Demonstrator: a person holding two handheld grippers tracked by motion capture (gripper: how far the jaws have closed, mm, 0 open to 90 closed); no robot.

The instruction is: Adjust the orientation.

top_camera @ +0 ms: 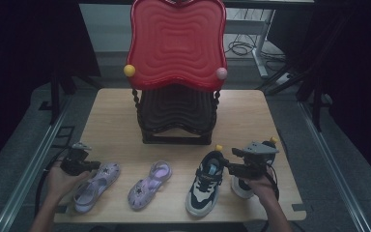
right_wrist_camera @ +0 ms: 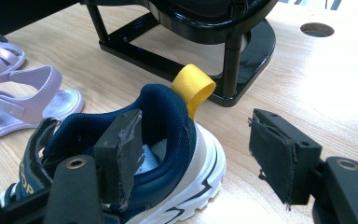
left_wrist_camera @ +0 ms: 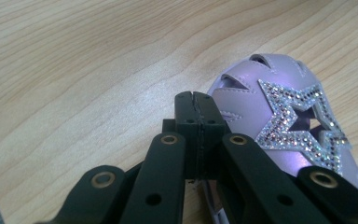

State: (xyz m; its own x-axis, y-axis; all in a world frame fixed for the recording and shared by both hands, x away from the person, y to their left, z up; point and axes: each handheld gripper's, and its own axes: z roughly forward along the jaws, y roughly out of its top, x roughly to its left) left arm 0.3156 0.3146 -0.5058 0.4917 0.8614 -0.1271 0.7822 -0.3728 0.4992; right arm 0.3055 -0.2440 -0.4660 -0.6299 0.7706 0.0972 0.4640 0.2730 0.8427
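Observation:
Two lilac sandals lie near the table's front edge. My left gripper [top_camera: 95, 166] is at the toe of the left sandal [top_camera: 92, 186], its jaws shut with nothing between them. In the left gripper view, the shut gripper [left_wrist_camera: 198, 109] sits just left of that sandal's rhinestone-star toe [left_wrist_camera: 284, 116]. The other sandal [top_camera: 149, 183] lies to its right. My right gripper [top_camera: 229, 162] stands open at the heel of a navy and white sneaker [top_camera: 205, 181]. In the right gripper view one pad [right_wrist_camera: 121, 149] is inside the sneaker's [right_wrist_camera: 168, 121] collar and the other pad [right_wrist_camera: 272, 158] is well clear outside.
A second sneaker [top_camera: 241, 189] lies under my right hand. A stand with a red wavy upper tray [top_camera: 176, 43] and a black lower tier [top_camera: 176, 113] is at the middle back of the wooden table [top_camera: 111, 121]. The stand's black base [right_wrist_camera: 135, 44] is just behind the sneaker.

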